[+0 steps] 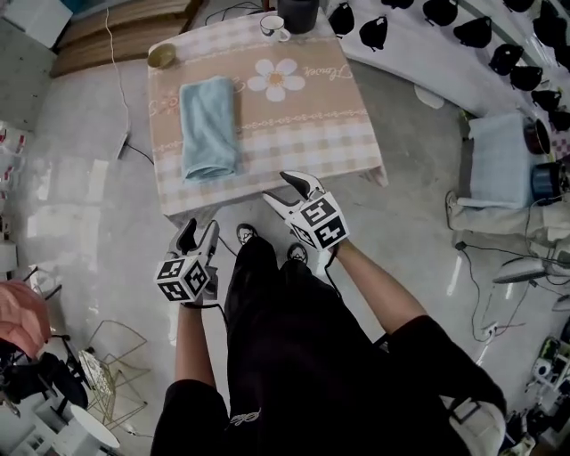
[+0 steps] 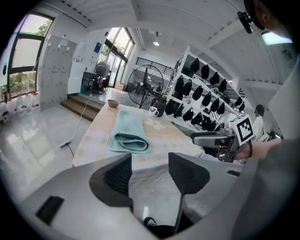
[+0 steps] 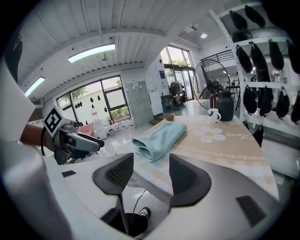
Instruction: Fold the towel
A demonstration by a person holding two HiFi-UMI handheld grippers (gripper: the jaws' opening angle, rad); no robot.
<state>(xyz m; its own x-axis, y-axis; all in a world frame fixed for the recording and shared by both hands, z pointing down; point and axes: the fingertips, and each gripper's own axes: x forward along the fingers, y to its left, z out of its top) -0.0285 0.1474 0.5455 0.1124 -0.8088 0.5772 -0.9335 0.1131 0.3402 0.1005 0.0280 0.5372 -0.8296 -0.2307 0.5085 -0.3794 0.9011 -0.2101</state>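
A light blue towel (image 1: 209,126) lies folded into a long strip on the left half of the table (image 1: 313,134). The same towel (image 2: 127,132) shows in the left gripper view, and the towel (image 3: 158,138) also lies ahead of the jaws in the right gripper view. My left gripper (image 1: 198,237) hangs open over the floor, short of the table's near edge. Close to that near edge, my right gripper (image 1: 292,190) is open too. Both are empty and clear of the towel.
The table carries a checked cloth with a daisy print (image 1: 275,78), a small bowl (image 1: 161,56), a white cup (image 1: 272,26) and a dark jug (image 1: 297,13). A wall rack with black bags (image 1: 463,27) runs at the right. A cable (image 1: 125,134) lies on the floor at left.
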